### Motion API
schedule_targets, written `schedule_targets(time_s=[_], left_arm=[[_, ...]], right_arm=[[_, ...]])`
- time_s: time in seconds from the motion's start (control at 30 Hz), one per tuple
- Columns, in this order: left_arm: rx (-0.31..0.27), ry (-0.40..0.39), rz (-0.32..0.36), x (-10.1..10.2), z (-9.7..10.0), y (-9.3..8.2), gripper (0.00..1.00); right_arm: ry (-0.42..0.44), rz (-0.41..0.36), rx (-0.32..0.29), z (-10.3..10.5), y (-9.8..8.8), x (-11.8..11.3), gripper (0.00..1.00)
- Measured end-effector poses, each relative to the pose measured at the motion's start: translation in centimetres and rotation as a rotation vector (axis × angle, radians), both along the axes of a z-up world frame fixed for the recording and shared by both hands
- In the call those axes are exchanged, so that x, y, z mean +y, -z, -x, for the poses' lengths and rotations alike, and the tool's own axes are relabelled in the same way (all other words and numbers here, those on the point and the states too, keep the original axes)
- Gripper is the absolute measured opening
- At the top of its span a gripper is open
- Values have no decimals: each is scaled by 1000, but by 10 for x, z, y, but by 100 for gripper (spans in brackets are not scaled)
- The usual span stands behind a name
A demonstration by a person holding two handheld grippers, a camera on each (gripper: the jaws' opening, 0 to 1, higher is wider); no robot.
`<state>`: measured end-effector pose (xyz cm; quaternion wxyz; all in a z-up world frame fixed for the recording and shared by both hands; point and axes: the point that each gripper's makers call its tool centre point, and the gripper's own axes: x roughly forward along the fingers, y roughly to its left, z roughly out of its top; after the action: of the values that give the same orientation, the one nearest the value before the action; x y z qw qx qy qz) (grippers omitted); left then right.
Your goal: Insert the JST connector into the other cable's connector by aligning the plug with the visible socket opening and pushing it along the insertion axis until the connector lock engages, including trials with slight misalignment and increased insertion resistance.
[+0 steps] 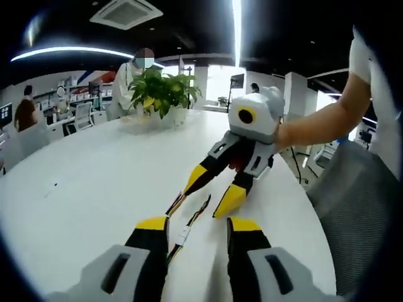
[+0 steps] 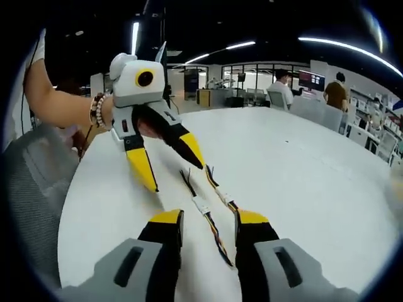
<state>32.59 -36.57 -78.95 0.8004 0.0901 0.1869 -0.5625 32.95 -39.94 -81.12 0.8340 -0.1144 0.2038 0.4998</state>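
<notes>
White table (image 1: 94,189) bears two cables (image 2: 204,207) lying side by side between the grippers, long axes running 12 to 6. Left gripper (image 1: 196,225) and right gripper (image 2: 209,218) are held jaws apart, nothing clamped; both equally near.

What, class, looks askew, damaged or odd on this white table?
Nothing stands out. Two cables lie loose on the white table, apart and unmated, between the open left gripper and right gripper. No damage shows; the potted plant stands upright.
</notes>
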Motion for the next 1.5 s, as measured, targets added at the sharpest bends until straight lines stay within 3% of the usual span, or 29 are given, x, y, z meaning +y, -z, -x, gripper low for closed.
schedule_targets(time_s=[0.1, 0.23, 0.37, 0.47, 0.67, 0.73, 0.9, 0.97, 1.07, 1.2, 1.37, 1.5], left_arm=[[3, -14, -8, 2, 3, -3, 39], [53, -76, 2, 6, 4, -7, 57], [58, -105, 4, 10, 7, -14, 66], [79, -134, 37, 13, 9, -23, 73], [114, -207, 59, 24, 15, -36, 91], [151, -217, 86, 26, 21, -40, 99], [133, -234, 67, 32, 33, -47, 99], [136, -240, 62, 34, 38, -48, 99], [147, -257, 56, 38, 43, -51, 99], [133, -303, 115, 46, 56, -71, 99], [79, -324, 139, 60, 81, -95, 99], [28, -359, 208, 79, 105, -122, 99]], right_arm=[[14, 15, -16, 3, -6, -2, 37], [49, -34, 0, 6, -20, -5, 44], [100, -65, -10, 5, -34, -9, 52], [140, -150, -6, 4, -49, -11, 56], [248, -232, -23, 2, -75, -29, 79], [281, -255, -39, 4, -85, -35, 87], [308, -268, -80, 16, -100, -45, 92], [326, -273, -90, 20, -103, -49, 99], [348, -285, -97, 27, -108, -52, 100], [374, -254, -117, 41, -113, -59, 100], [395, -302, -131, 64, -131, -61, 100], [419, -302, -131, 85, -139, -64, 100]])
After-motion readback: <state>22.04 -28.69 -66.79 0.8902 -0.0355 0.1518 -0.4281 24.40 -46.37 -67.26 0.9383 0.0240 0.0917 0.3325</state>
